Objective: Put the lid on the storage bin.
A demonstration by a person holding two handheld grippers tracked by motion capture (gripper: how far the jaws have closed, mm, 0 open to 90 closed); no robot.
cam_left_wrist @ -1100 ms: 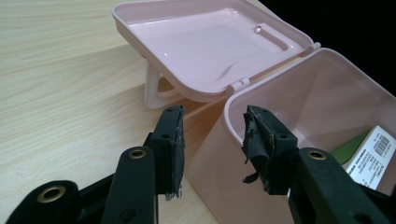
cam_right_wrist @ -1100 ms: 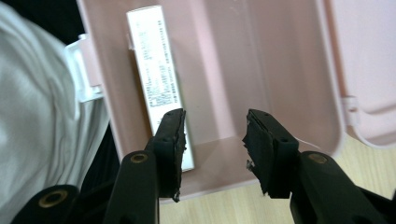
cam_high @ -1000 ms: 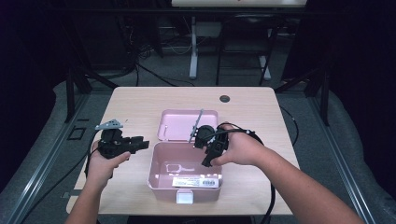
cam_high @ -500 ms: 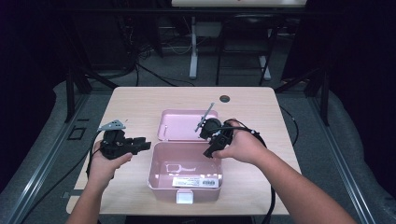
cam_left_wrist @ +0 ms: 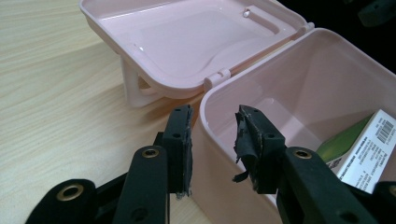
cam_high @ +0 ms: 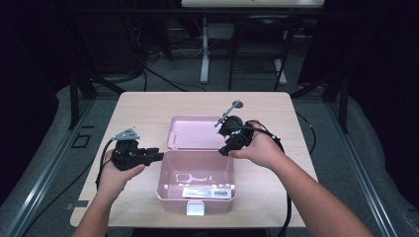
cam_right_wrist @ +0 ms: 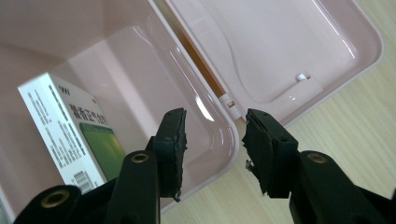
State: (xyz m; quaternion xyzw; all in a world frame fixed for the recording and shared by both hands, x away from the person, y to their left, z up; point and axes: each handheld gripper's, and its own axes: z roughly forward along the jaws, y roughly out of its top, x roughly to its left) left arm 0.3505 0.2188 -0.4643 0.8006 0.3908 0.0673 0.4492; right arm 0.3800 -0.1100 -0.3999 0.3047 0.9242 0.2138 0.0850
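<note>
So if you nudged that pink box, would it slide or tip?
The pink box looks like thin, glossy plastic holding just a small carton, so it is probably light and would slide on the smooth table. Its open lid, hanging behind, might tilt it backward.

One pink box (cam_high: 197, 183) with its lid open, one carton (cam_right_wrist: 70, 128) inside, two tools, one table (cam_high: 148, 106).

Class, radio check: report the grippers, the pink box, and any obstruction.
Left gripper open, straddling box wall. Right gripper open at far corner. Pink box lid open, carton inside. Nothing in the way.
</note>
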